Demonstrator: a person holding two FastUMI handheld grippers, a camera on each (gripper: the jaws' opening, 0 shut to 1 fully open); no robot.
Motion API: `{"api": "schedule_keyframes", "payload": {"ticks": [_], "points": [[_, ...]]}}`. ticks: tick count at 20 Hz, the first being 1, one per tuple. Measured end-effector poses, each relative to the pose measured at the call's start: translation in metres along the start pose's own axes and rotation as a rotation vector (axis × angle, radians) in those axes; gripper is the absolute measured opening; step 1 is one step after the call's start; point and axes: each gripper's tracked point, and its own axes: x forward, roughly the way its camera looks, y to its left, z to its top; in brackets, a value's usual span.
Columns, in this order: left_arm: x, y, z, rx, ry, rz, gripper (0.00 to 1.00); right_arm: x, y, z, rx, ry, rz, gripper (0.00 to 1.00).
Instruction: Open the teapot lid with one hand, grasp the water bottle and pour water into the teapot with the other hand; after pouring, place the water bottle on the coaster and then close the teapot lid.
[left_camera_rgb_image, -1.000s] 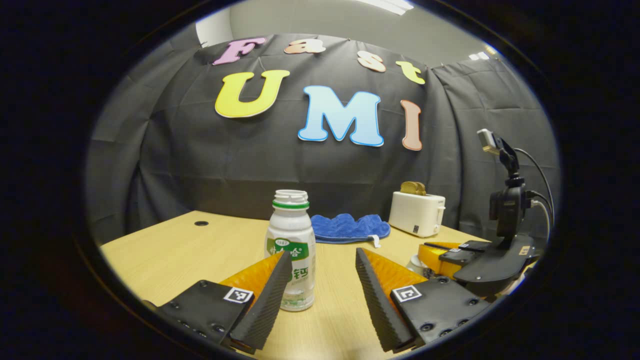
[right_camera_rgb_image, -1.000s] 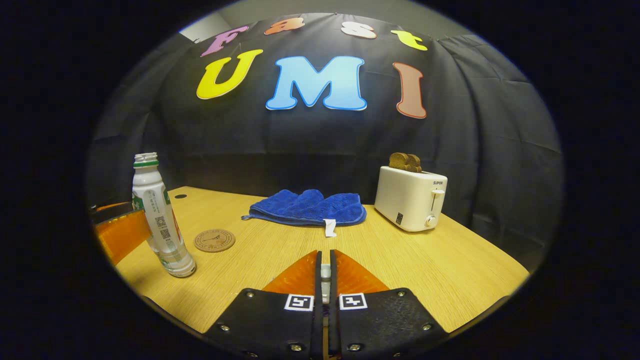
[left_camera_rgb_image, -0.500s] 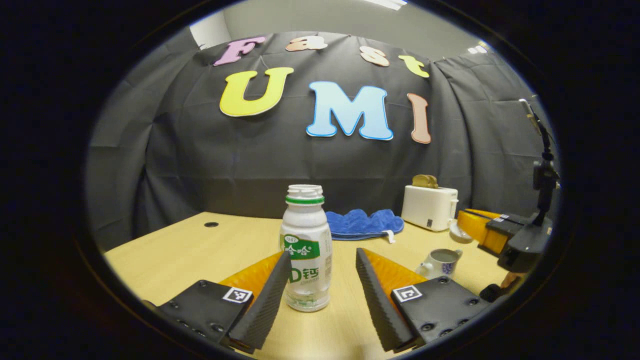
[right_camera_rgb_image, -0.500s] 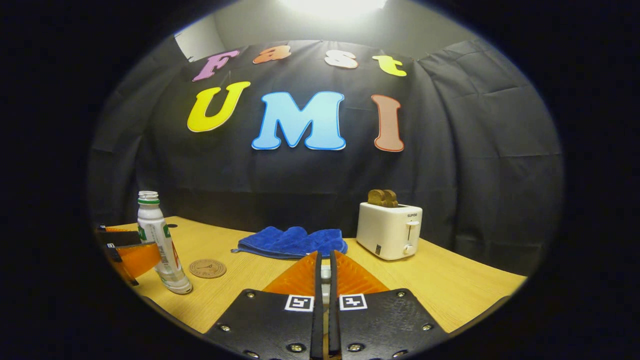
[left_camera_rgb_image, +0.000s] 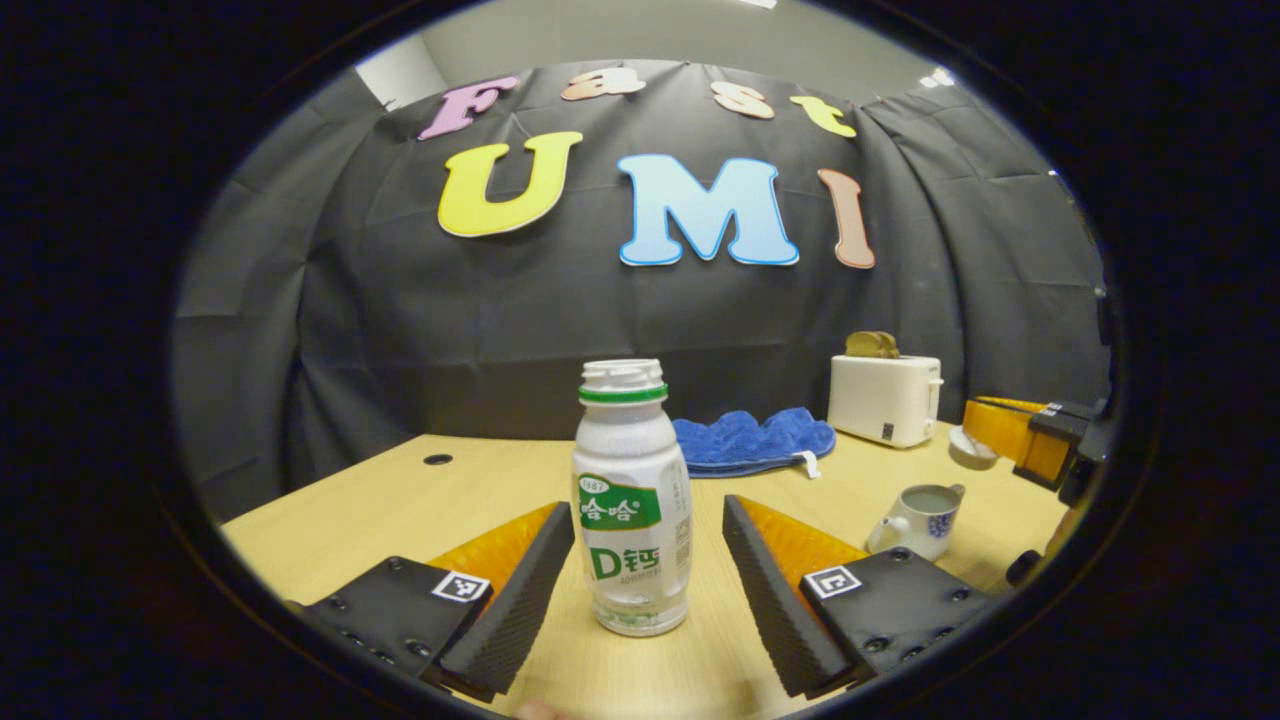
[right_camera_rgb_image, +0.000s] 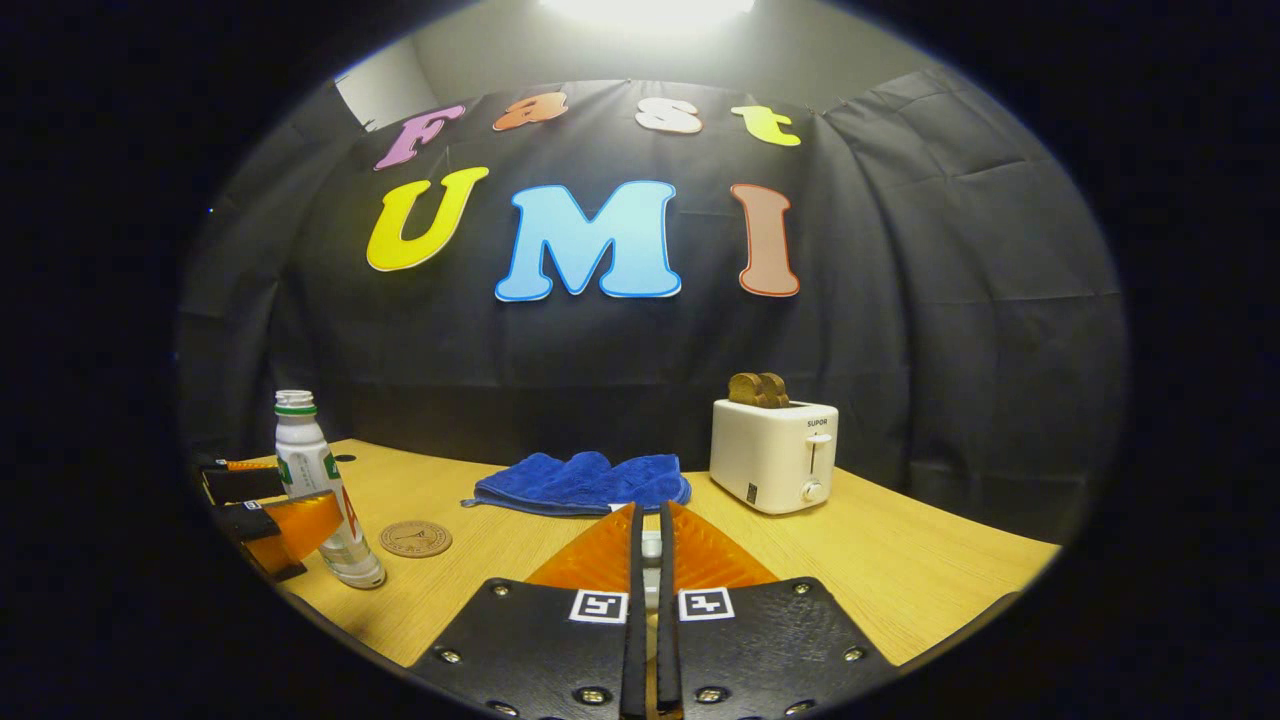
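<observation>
On the wooden table (left_camera_rgb_image: 400, 500), the water bottle (left_camera_rgb_image: 632, 500) is standing upright, cap off, between the fingers of the left gripper (left_camera_rgb_image: 645, 575), which are spread wide with gaps showing on both sides, not touching it. The left gripper view is also showing the teapot (left_camera_rgb_image: 920, 518) with its top open, sitting to the right of the bottle and near the table's front edge, and the lid (left_camera_rgb_image: 968, 448) pinched in the right gripper (left_camera_rgb_image: 985, 440) well above and behind the pot. The right gripper view is giving what the other lacks: the round coaster (right_camera_rgb_image: 415, 539) lying flat just beside the bottle (right_camera_rgb_image: 322, 490), apart from it. Its own fingers (right_camera_rgb_image: 600, 550) are sitting almost together on a small pale piece, the lid's knob as far as I can tell.

Further back a blue cloth (right_camera_rgb_image: 580, 482) is lying bunched and a white toaster (right_camera_rgb_image: 773, 455) is holding two slices of bread. Black cloth wall behind, a cable hole (left_camera_rgb_image: 437, 459) in the tabletop, ceiling light glaring overhead.

Toaster print is too small to make out.
</observation>
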Motion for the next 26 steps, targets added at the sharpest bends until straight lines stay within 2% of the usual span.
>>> {"api": "schedule_keyframes", "payload": {"ticks": [5,9,10,11,16,17,18,23,26], "points": [[0.021,0.004,-0.008,0.044,0.025,0.022,1.0,-0.002,-0.008,0.0,0.021,0.002,-0.015,0.05],[0.023,0.007,-0.014,0.053,0.038,0.029,0.88,-0.003,-0.017,0.002,0.049,0.001,-0.034,0.04],[0.024,0.005,-0.014,0.051,0.04,0.029,0.82,-0.004,-0.019,0.002,0.054,0.0,-0.038,0.04],[0.023,0.005,-0.014,0.053,0.041,0.029,0.84,-0.004,-0.021,0.002,0.06,-0.001,-0.04,0.04],[0.021,-0.002,-0.013,0.08,0.043,0.01,0.75,-0.005,-0.024,0.004,0.086,0.003,-0.041,0.04],[0.02,-0.005,-0.014,0.108,0.043,0.01,0.74,-0.006,-0.025,0.005,0.09,0.003,-0.043,0.04],[0.018,-0.008,-0.012,0.148,0.039,0.009,0.81,-0.006,-0.027,0.006,0.092,0.001,-0.046,0.04],[0.014,-0.032,0.005,0.366,-0.001,-0.007,0.81,-0.009,-0.042,0.004,0.097,-0.005,-0.074,0.04],[0.02,-0.043,0.012,0.538,-0.016,0.002,0.81,-0.013,-0.054,-0.005,0.105,0.018,-0.089,0.04]]}}
